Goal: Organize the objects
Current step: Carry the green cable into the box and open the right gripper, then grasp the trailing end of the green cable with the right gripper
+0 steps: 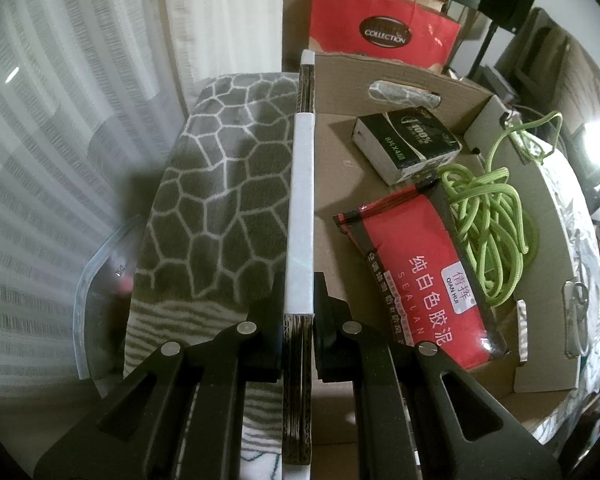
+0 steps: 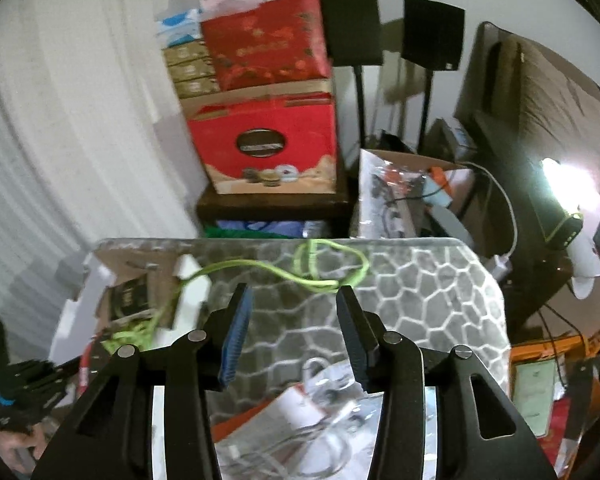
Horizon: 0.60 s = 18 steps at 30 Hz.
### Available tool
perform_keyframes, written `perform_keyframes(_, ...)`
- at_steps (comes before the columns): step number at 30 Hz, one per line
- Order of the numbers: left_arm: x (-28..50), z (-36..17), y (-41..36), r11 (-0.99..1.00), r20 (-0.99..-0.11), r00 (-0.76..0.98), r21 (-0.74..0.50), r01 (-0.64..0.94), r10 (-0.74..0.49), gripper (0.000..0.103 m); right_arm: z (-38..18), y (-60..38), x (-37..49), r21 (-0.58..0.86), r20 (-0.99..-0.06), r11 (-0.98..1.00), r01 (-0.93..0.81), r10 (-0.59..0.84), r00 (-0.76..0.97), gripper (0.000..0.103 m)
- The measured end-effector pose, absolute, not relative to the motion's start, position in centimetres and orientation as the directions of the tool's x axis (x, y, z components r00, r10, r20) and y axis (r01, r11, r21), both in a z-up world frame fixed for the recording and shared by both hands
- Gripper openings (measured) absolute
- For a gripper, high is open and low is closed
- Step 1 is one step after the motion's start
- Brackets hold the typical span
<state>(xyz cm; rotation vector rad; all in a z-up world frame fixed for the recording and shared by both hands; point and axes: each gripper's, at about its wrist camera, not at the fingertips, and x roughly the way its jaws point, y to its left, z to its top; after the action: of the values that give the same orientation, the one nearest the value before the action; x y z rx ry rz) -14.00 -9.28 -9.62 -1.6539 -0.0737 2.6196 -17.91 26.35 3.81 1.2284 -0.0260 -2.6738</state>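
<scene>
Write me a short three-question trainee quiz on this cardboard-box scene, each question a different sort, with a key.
1. True or false: the left tool is shut on the side wall of the cardboard box.
2. Multiple choice: what does the right tool hold? A) the green cord B) a red pack C) nothing
3. Fill in: in the box, the green cord lies beside the ____ sealant pack, with a dark tissue pack further back.

Key: 1 true; 2 C, its jaws stand apart with only the grey patterned blanket behind them; 3 red.
</scene>
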Motion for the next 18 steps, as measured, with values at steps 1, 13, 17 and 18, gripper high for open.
perform_keyframes(1, -14.0, -9.6, -9.3, -0.998, -0.901, -0.430, -0.064, -0.011, 0.062, 0.010, 3.5, 26.6, -18.2, 0.093, -0.754, -0.982, 0.167, -0.179, -0.632, 0.049)
perform_keyframes(13, -13.8, -9.5, -9.0, -0.998, -0.899, -0.433, -0.061, -0.017, 0.062, 0.010, -1.3, 28.7, -21.8, 0.145, -0.807, -0.982, 0.124, -0.190, -0.559, 0.051)
perform_keyframes(17, -13.7, -9.5, -8.8, -0.998, -0.899, -0.433, -0.058, -0.019, 0.061, 0.010, -2.1, 27.9, -22.2, 0.127, -0.814, -0.980, 0.153, -0.191, -0.549, 0.051)
perform_keyframes(18, -13.8, -9.4, -8.8, -0.998, -0.899, -0.434, -0.059, -0.019, 0.061, 0.010, -2.3, 27.6, -22.4, 0.122, -0.815, -0.980, 0.159, -0.191, -0.547, 0.051)
